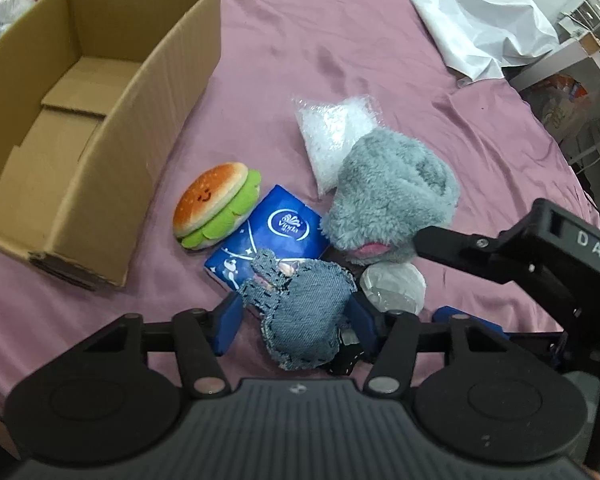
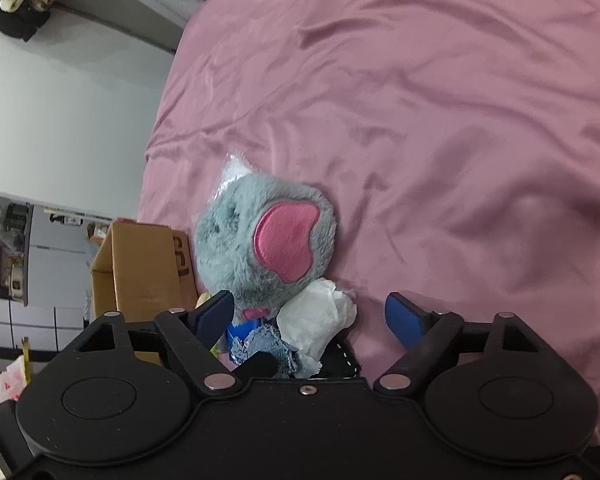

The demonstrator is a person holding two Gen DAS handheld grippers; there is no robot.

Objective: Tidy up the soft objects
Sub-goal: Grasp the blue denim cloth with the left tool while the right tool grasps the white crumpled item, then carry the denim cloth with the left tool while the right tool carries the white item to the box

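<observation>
Your cardboard box sits empty (all toys remain on the bed); left gripper straddles the denim pouch, right gripper spread

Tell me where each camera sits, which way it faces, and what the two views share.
Left wrist: on the left tool, tilted steeply down at the denim piece between its fingers, with burger toy, tissue pack and cardboard box beyond; the right tool shows too.
Right wrist: on the right tool, facing down at the grey plush and white wad on the pink sheet.
Shared: plush, denim piece, tissue pack, box, sheet.
</observation>
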